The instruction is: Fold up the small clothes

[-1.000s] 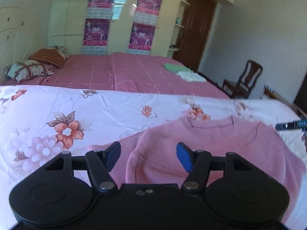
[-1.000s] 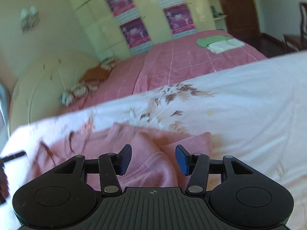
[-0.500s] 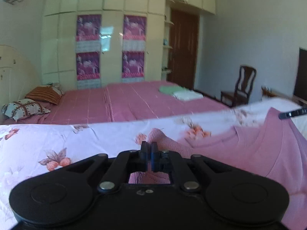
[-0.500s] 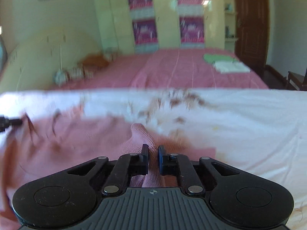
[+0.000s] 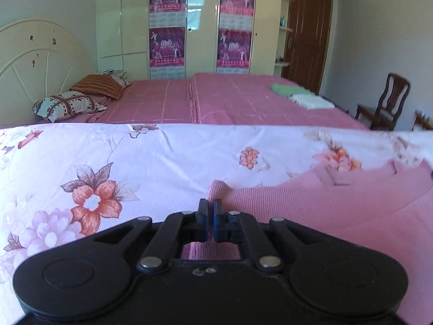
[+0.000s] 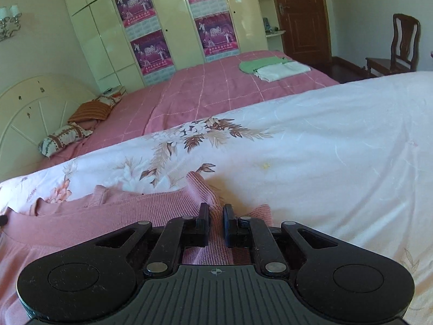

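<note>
A pink knitted sweater [image 5: 338, 203] lies on the floral bedsheet [image 5: 135, 157], its neckline toward the far side. My left gripper [image 5: 210, 211] is shut on the sweater's left edge near the shoulder, with knit showing between the jaws. In the right wrist view the sweater [image 6: 81, 222] spreads to the left on the white floral sheet [image 6: 324, 149]. My right gripper [image 6: 216, 214] is shut on a raised fold of its right shoulder. Both pinched corners stand up as small peaks.
Beyond the sheet is a second bed with a pink checked cover [image 5: 230, 103], pillows [image 5: 70, 105] at its headboard and folded green and white clothes [image 5: 300, 96]. A wooden chair [image 5: 387, 105] stands at the right, a wardrobe [image 5: 189, 21] behind.
Both grippers were open over the sweater one second ago, then shut on its two shoulder edges. The held edges are now pulled outward and the sweater lies flatter.
</note>
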Demonstrator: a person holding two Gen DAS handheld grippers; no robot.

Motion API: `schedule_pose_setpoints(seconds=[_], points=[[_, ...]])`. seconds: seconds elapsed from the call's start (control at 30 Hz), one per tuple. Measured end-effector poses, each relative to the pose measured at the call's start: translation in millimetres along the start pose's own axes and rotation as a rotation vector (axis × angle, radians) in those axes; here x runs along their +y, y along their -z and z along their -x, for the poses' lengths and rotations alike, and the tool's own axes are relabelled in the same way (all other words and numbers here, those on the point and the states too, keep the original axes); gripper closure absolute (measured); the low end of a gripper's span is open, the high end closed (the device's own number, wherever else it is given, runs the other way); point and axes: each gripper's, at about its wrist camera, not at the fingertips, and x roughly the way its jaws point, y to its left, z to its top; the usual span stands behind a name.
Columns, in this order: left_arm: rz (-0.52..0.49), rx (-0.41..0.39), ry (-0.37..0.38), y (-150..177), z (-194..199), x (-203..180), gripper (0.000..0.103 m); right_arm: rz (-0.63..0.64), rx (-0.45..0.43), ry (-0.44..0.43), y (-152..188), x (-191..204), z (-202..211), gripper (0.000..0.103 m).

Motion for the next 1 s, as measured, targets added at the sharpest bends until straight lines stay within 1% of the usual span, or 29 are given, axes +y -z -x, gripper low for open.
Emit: schedule_pose_setpoints(seconds=[0.03,0.07,0.1,0.13,0.17,0.2,0.23,0.27,0.3,0.33,0.4,0.43,0.47,0.5,0.53,0.57,0.6,0.63,0.67,0.7,0.73,0.77,0.8,0.83,0.9,0.93,1.0], points=[[-0.025,0.010,-0.016,-1,-1,-3,0.096,0.011,0.001,0.013,2,0,0,0.094],[-0.029,0.009,-0.045,-2,2,-3,0.081,0.020,0.005,0.019,3,1,-1,0.094],[-0.015,0.000,-0.077,-3,6,-2,0.053,0.029,0.011,0.022,2,3,0,0.092],[0.008,-0.025,-0.098,-3,18,0,0.044,0.038,0.009,0.032,1,4,3,0.090],[0.027,-0.067,-0.089,-3,34,0,0.042,0.051,-0.016,0.062,0,8,11,0.076],[0.041,-0.109,-0.038,-2,55,-4,0.041,0.069,-0.057,0.098,0,13,22,0.060],[0.051,-0.128,0.004,1,71,-12,0.041,0.104,-0.108,0.099,3,20,36,0.059],[0.041,-0.138,0.051,6,86,-25,0.041,0.135,-0.117,0.052,6,27,47,0.059],[-0.006,-0.144,0.113,14,99,-48,0.042,0.170,-0.103,-0.022,11,36,55,0.059],[-0.044,-0.145,0.157,22,107,-70,0.042,0.222,-0.087,-0.088,19,46,61,0.059],[-0.114,-0.125,0.259,40,114,-111,0.040,0.315,-0.065,-0.171,38,65,69,0.059],[-0.166,-0.116,0.281,47,111,-130,0.040,0.353,-0.031,-0.230,49,75,68,0.059],[-0.218,-0.106,0.280,54,105,-146,0.039,0.381,-0.010,-0.261,57,81,66,0.059],[-0.243,-0.086,0.275,58,96,-154,0.039,0.412,0.007,-0.278,65,89,61,0.059],[-0.243,-0.062,0.264,60,85,-155,0.039,0.429,0.020,-0.284,71,94,53,0.059],[-0.212,-0.037,0.241,60,73,-148,0.039,0.436,0.012,-0.274,73,96,48,0.059],[-0.167,-0.027,0.230,59,65,-135,0.038,0.438,-0.005,-0.224,72,94,44,0.059],[-0.116,-0.021,0.244,56,59,-120,0.035,0.421,-0.032,-0.109,69,87,37,0.059],[-0.056,-0.012,0.233,52,56,-104,0.037,0.387,-0.041,-0.017,64,78,31,0.059],[-0.022,-0.005,0.194,49,57,-92,0.036,0.320,-0.021,0.058,58,61,24,0.059],[-0.002,-0.006,0.163,46,60,-82,0.037,0.244,0.001,0.026,52,46,22,0.059],[0.029,-0.026,0.163,45,67,-72,0.039,0.196,0.021,-0.003,47,38,24,0.059],[0.062,-0.044,0.159,44,75,-64,0.039,0.213,0.023,0.009,44,42,30,0.059],[0.078,-0.054,0.150,42,84,-61,0.039,0.251,-0.009,0.012,45,49,43,0.059],[0.072,-0.085,0.145,45,102,-66,0.038,0.287,-0.049,-0.053,51,65,65,0.059],[0.068,-0.089,0.155,46,106,-72,0.038,0.306,-0.055,-0.104,57,79,75,0.059],[0.051,-0.072,0.194,49,107,-92,0.038,0.354,-0.063,-0.168,72,103,85,0.059]])
